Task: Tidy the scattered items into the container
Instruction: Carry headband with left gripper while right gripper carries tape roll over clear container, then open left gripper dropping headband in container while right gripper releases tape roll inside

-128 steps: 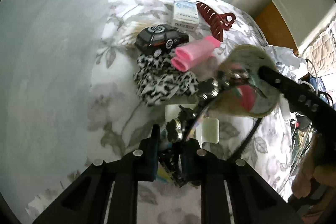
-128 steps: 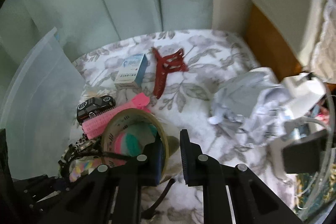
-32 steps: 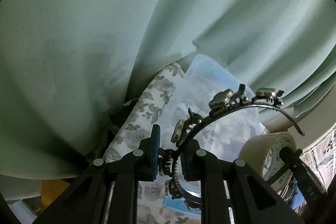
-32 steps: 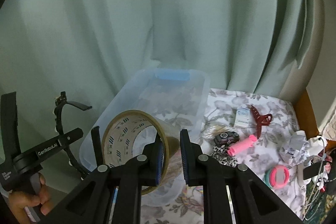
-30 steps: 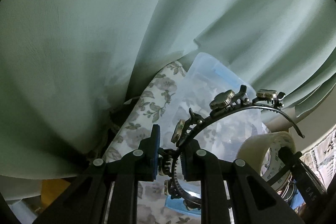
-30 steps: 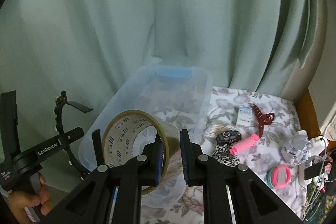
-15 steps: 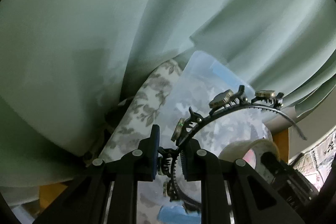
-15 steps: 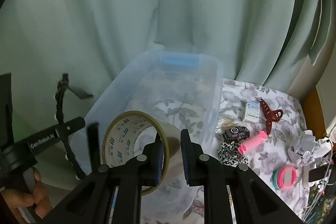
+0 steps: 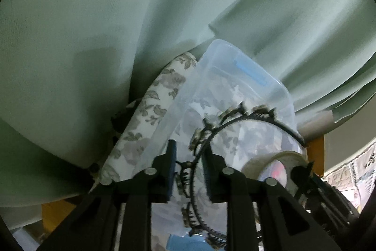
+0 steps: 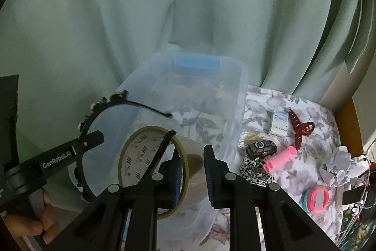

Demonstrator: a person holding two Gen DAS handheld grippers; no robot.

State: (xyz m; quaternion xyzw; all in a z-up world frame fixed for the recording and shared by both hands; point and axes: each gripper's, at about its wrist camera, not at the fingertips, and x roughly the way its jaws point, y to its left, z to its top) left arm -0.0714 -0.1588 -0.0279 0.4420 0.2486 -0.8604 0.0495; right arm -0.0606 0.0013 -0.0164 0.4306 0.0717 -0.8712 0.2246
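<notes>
Both tools over clear plastic bin (image 10: 235,86): left tool (image 9: 189,164) jaws just opening, black toothed headband (image 9: 246,120) loose between; right tool (image 10: 192,167) just opening, tape roll (image 10: 141,157) beside left pad. Red claw clip (image 10: 299,128), pink roller (image 10: 279,159), toy car (image 10: 260,147) remain outside.

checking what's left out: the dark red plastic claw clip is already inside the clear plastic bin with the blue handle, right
No. The right wrist view shows the dark red plastic claw clip lying on the floral cloth, outside and to the right of the clear plastic bin with the blue handle.
</notes>
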